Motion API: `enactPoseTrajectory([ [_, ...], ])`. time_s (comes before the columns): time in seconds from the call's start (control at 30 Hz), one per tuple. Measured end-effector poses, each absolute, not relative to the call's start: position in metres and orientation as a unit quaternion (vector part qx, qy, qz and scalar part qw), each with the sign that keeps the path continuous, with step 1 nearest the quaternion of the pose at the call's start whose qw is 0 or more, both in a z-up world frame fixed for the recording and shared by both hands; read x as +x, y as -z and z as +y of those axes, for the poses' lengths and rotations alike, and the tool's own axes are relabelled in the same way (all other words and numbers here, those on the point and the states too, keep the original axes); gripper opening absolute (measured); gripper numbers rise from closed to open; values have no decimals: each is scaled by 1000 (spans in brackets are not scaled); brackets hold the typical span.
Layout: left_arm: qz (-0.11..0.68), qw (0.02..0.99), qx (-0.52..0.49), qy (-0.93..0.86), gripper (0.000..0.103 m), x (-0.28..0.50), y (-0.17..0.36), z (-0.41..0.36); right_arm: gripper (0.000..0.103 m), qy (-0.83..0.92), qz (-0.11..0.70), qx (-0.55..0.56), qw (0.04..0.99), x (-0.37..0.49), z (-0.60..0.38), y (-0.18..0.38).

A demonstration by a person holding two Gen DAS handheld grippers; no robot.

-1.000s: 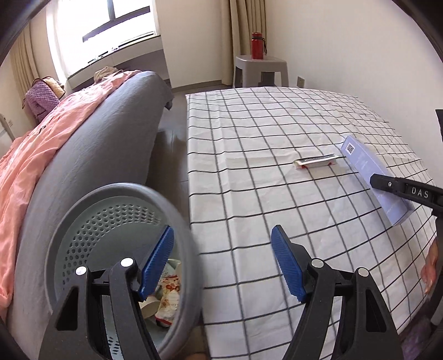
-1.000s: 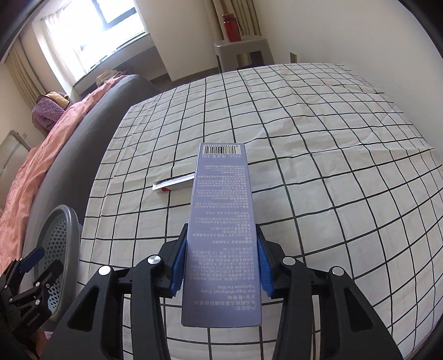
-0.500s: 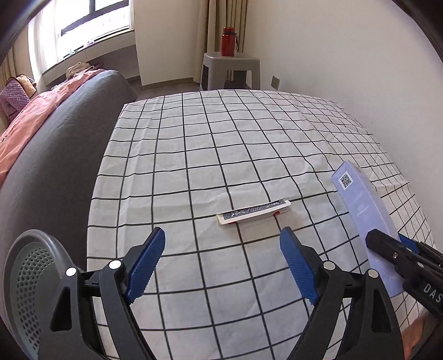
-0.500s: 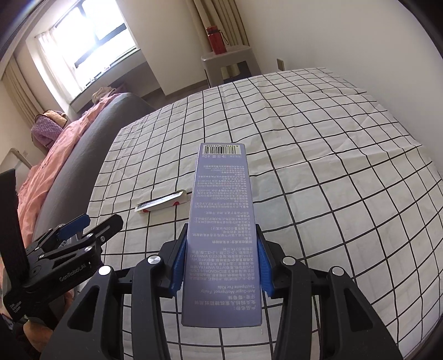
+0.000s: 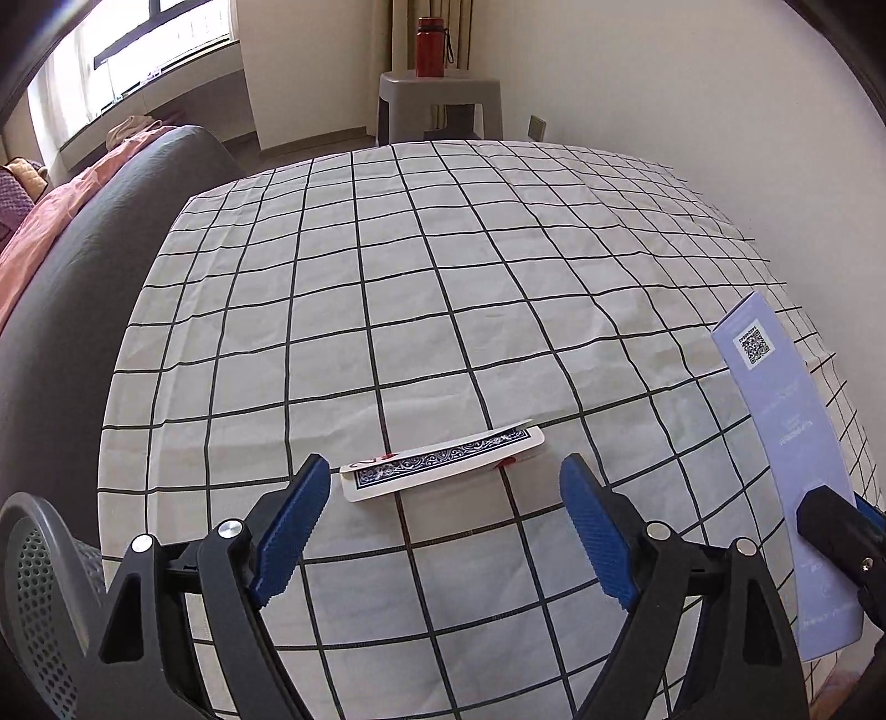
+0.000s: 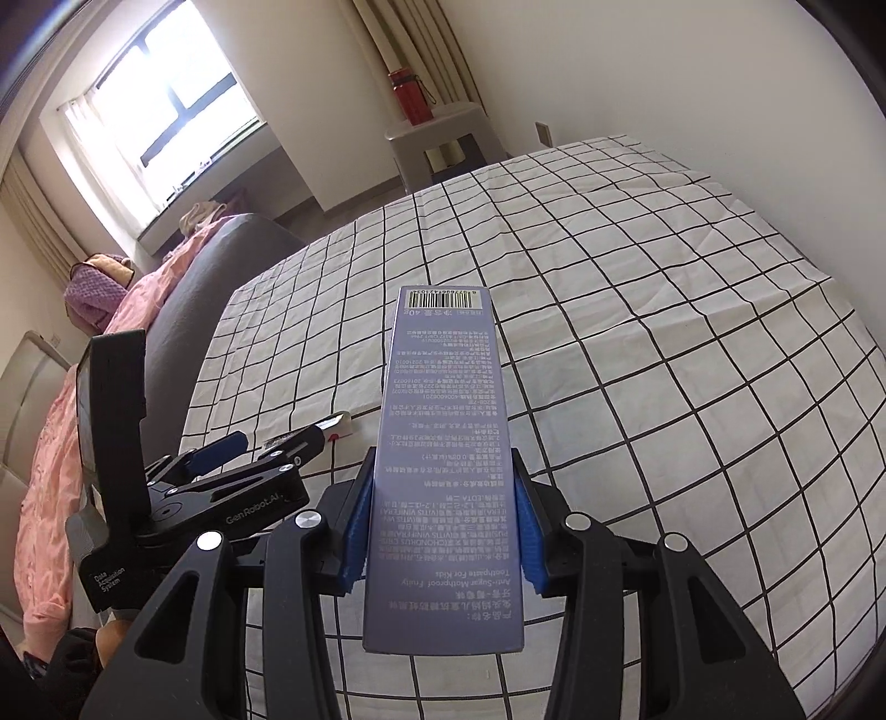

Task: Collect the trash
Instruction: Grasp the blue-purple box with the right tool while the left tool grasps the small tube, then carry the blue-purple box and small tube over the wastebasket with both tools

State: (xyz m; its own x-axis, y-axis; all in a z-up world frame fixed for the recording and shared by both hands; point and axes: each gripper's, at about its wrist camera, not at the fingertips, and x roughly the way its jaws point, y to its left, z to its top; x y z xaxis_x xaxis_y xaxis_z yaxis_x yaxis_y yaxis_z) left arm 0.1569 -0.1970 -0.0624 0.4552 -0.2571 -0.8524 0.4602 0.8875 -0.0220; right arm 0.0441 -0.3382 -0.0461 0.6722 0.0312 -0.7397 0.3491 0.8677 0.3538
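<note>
A flat playing-card box with a blue patterned back lies on the checked bedsheet. My left gripper is open, its blue fingers on either side of the box and just short of it. My right gripper is shut on a long lavender toothpaste box, held above the sheet; the box also shows at the right of the left wrist view. The left gripper appears in the right wrist view, hiding most of the card box.
A grey perforated trash basket stands at the lower left beside the bed. A grey sofa with pink bedding runs along the left. A grey stool with a red bottle stands beyond the bed, near the wall.
My left gripper has swung from over the trash basket to the card box and closed in on it. The right gripper has kept hold of the toothpaste box and lifted slightly.
</note>
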Motion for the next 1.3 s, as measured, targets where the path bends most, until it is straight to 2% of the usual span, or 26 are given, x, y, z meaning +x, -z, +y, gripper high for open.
enactPoseTrajectory([
  [0.53,475,848,145,186,81,171,77,-216,43,83,391,247,883,41,-340,45],
  [1.3,466,857,93,199,82,169,68,-197,43,78,392,247,883,41,-335,44],
])
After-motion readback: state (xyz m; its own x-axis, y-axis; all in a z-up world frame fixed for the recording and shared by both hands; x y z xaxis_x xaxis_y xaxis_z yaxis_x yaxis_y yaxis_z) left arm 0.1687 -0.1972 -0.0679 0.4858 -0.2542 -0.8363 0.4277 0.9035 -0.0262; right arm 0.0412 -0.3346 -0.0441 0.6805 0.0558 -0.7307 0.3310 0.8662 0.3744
